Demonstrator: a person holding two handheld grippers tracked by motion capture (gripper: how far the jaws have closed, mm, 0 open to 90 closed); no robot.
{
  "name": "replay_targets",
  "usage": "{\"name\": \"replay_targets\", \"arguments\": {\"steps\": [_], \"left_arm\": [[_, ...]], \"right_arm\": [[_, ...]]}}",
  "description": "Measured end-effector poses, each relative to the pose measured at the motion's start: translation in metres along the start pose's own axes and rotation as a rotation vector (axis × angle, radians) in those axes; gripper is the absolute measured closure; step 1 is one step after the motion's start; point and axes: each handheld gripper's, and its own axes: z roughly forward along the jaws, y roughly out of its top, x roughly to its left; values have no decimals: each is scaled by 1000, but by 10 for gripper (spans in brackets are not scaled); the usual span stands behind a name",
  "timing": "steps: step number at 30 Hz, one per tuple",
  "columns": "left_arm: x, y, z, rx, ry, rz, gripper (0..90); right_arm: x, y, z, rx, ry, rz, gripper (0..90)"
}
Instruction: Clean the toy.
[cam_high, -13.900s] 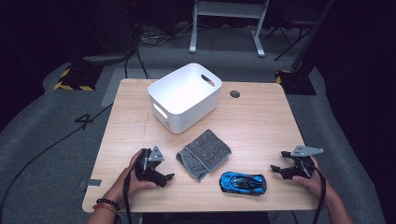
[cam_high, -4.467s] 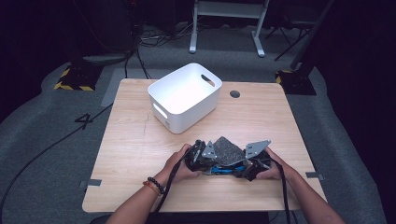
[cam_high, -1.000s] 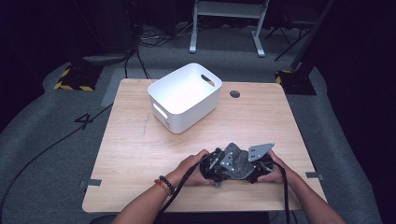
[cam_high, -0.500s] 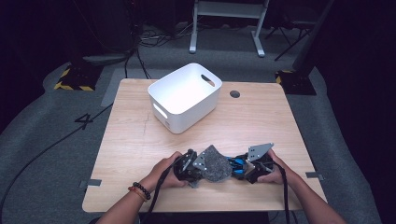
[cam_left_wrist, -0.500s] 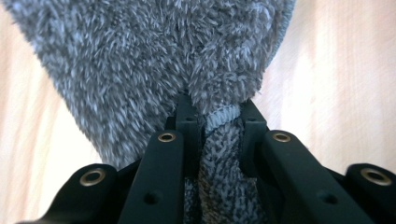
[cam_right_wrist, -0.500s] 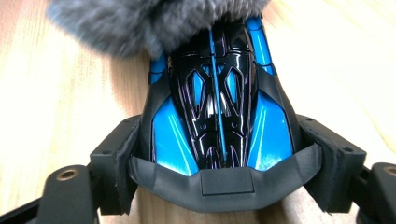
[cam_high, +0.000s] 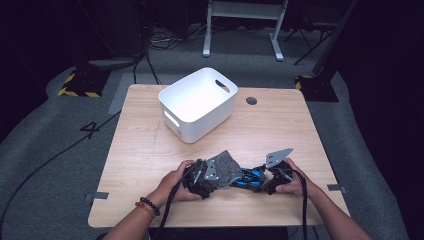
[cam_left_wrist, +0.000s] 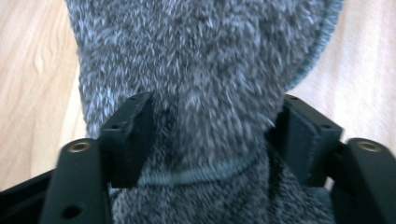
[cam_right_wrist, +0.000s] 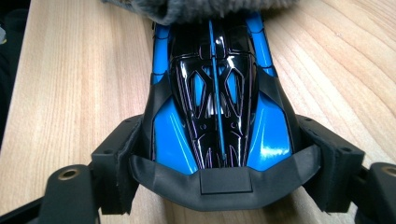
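Near the worktop's (cam_high: 150, 150) front edge, right of centre, the right hand-held gripper (cam_right_wrist: 212, 163) clamps the rear of the blue car (cam_right_wrist: 215, 93). The grey cloth (cam_high: 225, 169) drapes over the car's front. The left hand-held gripper (cam_left_wrist: 212, 140) has just been opening; the cloth lies between its parted jaws, unpressed. A white bin (cam_high: 197, 105) stands towards the rear.

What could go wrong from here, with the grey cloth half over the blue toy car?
1. The left gripper has just been opening; the grey cloth sits loose between its fingers, so it may stay draped on the car's front instead of coming away.
2. The right gripper clamps only the blue toy car's rear; a tug on the cloth could twist the car out.
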Motion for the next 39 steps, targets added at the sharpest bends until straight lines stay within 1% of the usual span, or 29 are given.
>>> {"name": "replay_targets", "arguments": {"steps": [1, 2, 3, 4, 5, 7, 9, 10, 14, 16, 17, 18, 20, 21, 22, 24, 25, 26, 28, 29, 30, 31, 32, 33, 34, 36, 37, 38, 39], "left_arm": [[0, 1, 2, -4, 8, 1, 278], [1, 4, 5, -7, 28, -6, 221], [1, 4, 5, -7, 28, -6, 188], [3, 7, 9, -12, 28, -17, 171], [3, 7, 9, -12, 28, -17, 166], [3, 10, 11, -18, 34, -2, 152], [3, 12, 12, -12, 33, 10, 140], [4, 15, 14, -9, 30, 30, 129], [4, 18, 16, -7, 13, 37, 132], [5, 22, 18, -6, -1, 50, 132], [5, 22, 18, -6, -1, 50, 145], [5, 24, 19, -7, -21, 61, 172], [5, 25, 19, -1, -18, 63, 180], [4, 26, 18, 5, -26, 78, 211], [3, 26, 17, 7, -21, 88, 238], [0, 27, 15, 6, -1, 124, 299], [0, 27, 14, 14, 18, 148, 338], [-1, 27, 15, 5, 23, 137, 351], [-1, 27, 15, 5, 22, 140, 353], [-1, 27, 15, 3, 26, 146, 354], [-1, 27, 15, 3, 26, 146, 356], [-1, 27, 15, 3, 22, 149, 356], [-1, 27, 15, 3, 22, 149, 356], [-1, 27, 15, -4, 22, 148, 356], [-1, 27, 15, -4, 22, 148, 357], [1, 26, 14, -9, 11, 139, 357], [3, 26, 14, -11, 3, 137, 357], [6, 26, 14, -19, -16, 121, 357], [6, 26, 14, -19, -16, 121, 357]], "right_arm": [[0, 0, 0, 0, 0, 0, 246], [0, 1, 0, 4, 6, 7, 246], [0, 1, 0, 4, 6, 7, 246], [-1, 2, 0, -2, 22, 20, 246], [-1, 2, 0, -2, 22, 20, 246], [-1, 4, 0, -8, 34, 33, 246], [-1, 5, 0, -10, 44, 37, 246], [-2, 5, 0, -10, 57, 48, 246], [-2, 7, 1, -8, 63, 59, 246], [-2, 8, 2, -16, 69, 66, 246], [-2, 9, 2, -17, 69, 66, 246], [-2, 10, 3, -16, 69, 67, 246], [-2, 11, 3, -22, 70, 70, 245], [-2, 11, 4, -20, 72, 72, 245], [-2, 11, 4, -15, 71, 75, 245], [-4, 10, 4, -18, 79, 97, 244], [-5, 9, 3, -22, 79, 101, 243], [-5, 9, 3, -20, 74, 107, 242], [-5, 9, 3, -14, 65, 108, 239], [-2, 9, 4, -2, 41, 90, 231], [-2, 9, 4, -2, 41, 90, 231], [3, 10, 5, 31, -10, 41, 221], [3, 10, 5, 31, -10, 41, 221], [9, 10, 5, 53, -57, -9, 200], [9, 10, 5, 53, -57, -9, 200], [13, 9, 4, 47, -91, -43, 189], [17, 9, 2, 38, -125, -72, 182], [22, 9, -1, 33, -162, -109, 173], [22, 9, -1, 33, -162, -109, 173]]}}
